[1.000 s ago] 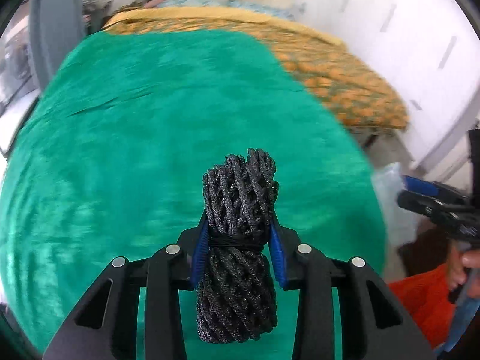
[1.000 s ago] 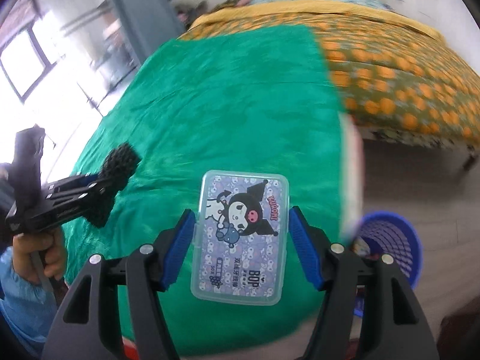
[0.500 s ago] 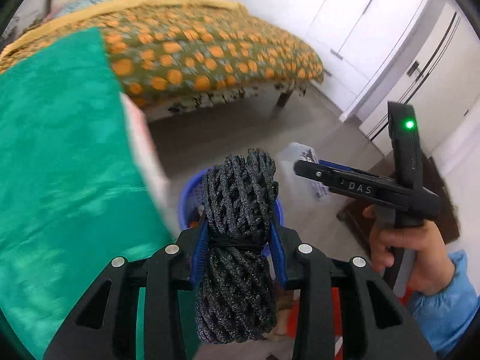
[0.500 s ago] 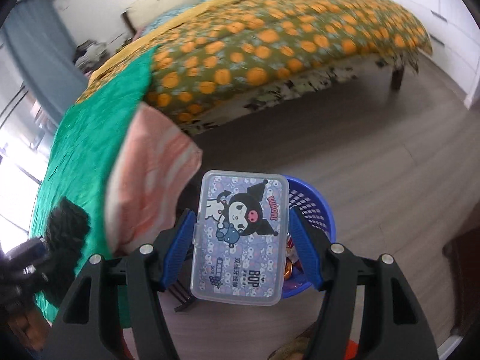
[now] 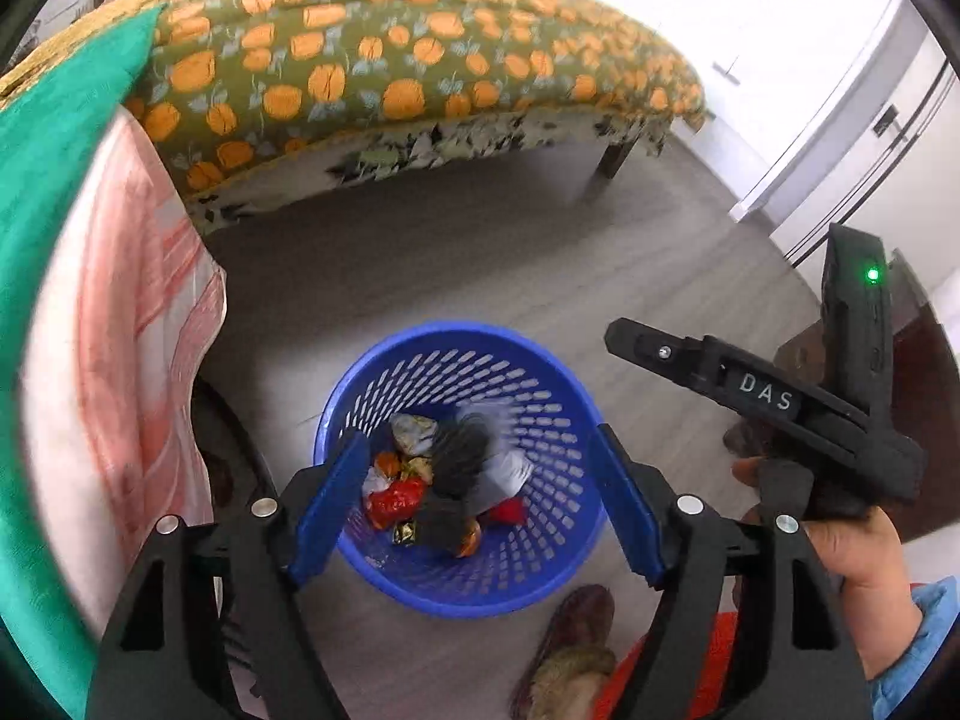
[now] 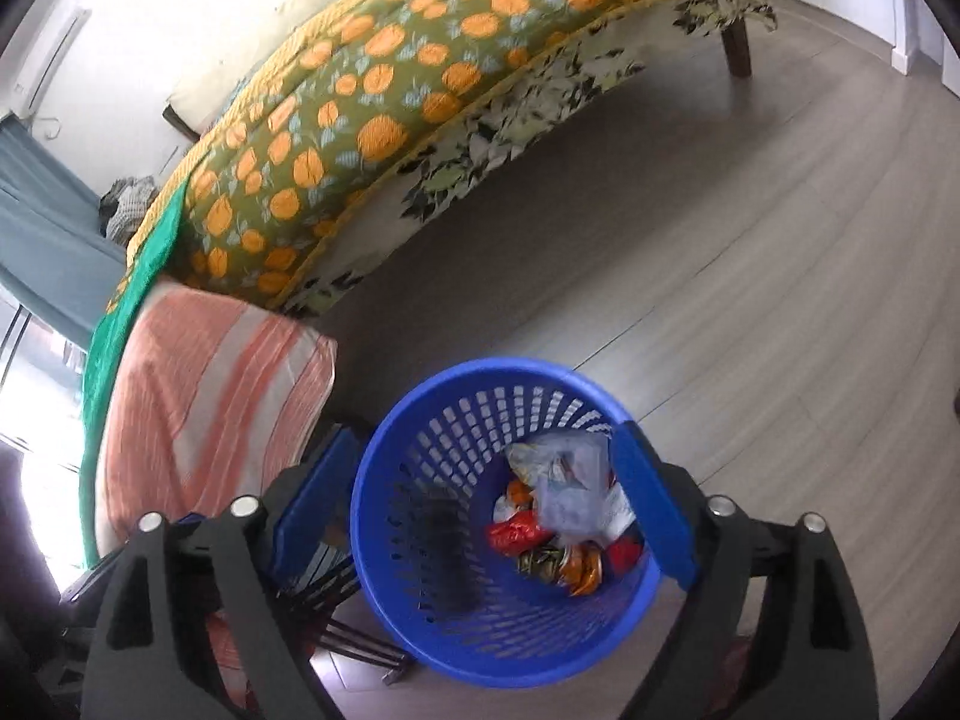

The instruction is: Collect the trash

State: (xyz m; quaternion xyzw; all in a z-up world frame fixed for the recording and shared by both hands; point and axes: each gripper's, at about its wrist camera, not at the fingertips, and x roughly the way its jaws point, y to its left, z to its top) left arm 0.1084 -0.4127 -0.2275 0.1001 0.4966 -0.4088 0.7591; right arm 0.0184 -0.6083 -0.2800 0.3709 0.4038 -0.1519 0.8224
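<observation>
**Dropping trash into the blue basket**

Holding both grippers above the blue basket (image 5: 540, 564) on the wooden floor (image 5: 480, 264), we look almost straight down into it. Our left gripper (image 5: 474, 498) has just been opening; its blue fingers (image 5: 327, 498) stand spread with nothing between them. The black rope bundle (image 5: 459, 450) shows blurred inside the basket, over the coloured wrappers (image 5: 393, 495) at the bottom. Our right gripper (image 6: 486, 510) has also just been opening, its fingers (image 6: 651, 510) released and empty. The clear plastic case (image 6: 567, 492) lies in the basket among the wrappers, towards the right wall. In the left wrist view the right gripper sits just right of the basket, held in a hand (image 5: 840, 546). The bed (image 5: 390, 60) with its orange-patterned cover runs along the far side of the floor, and a striped cloth (image 6: 204, 384) hangs just left of the basket.
</observation>
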